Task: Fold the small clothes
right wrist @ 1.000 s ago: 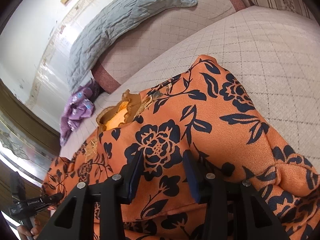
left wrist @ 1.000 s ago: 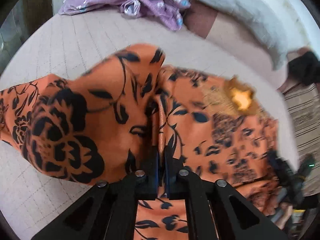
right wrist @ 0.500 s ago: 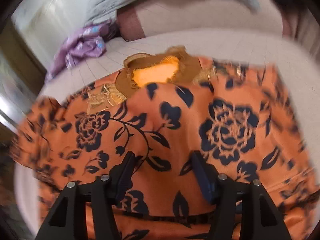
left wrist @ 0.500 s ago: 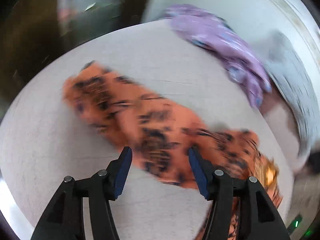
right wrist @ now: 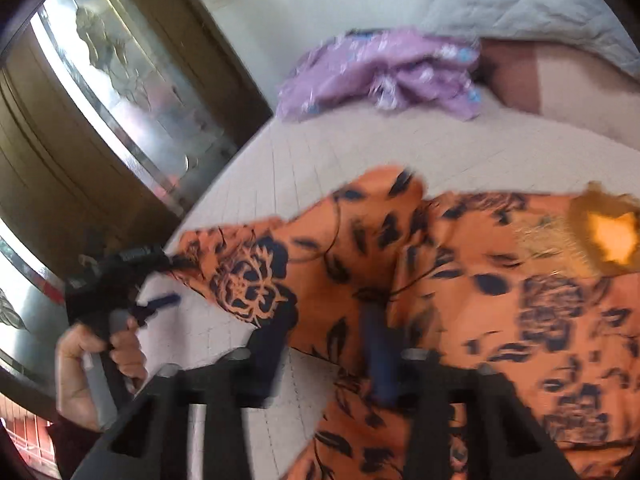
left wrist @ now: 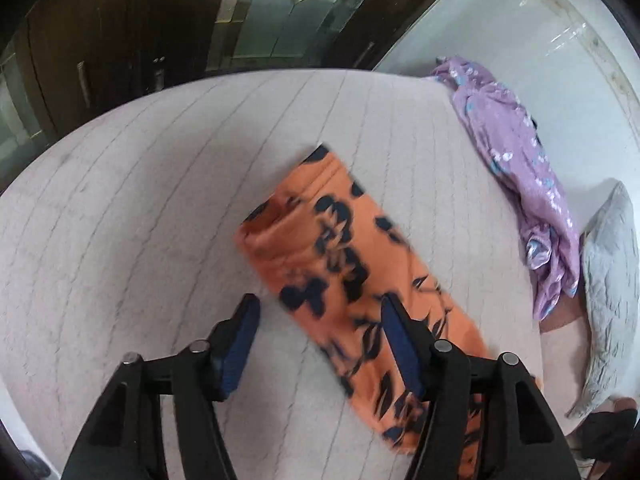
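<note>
An orange garment with a dark floral print (right wrist: 460, 288) lies spread on the pale quilted bed, its neckline (right wrist: 612, 236) at the right. One sleeve (left wrist: 332, 264) stretches out flat in the left wrist view. My left gripper (left wrist: 318, 344) is open and empty, hovering over the sleeve; it also shows in the right wrist view (right wrist: 132, 280), held by a hand at the sleeve's end. My right gripper (right wrist: 324, 344) is open and empty above the garment's edge near the armpit.
A crumpled purple garment (left wrist: 520, 176) lies at the bed's far side next to a grey quilted pillow (left wrist: 608, 280). The bed (left wrist: 140, 200) ends at a dark wooden wardrobe with glass panels (right wrist: 100, 120).
My left gripper let go of the orange cloth, opened and swung out over the sleeve. My right gripper stayed open and shifted toward the sleeve side of the garment.
</note>
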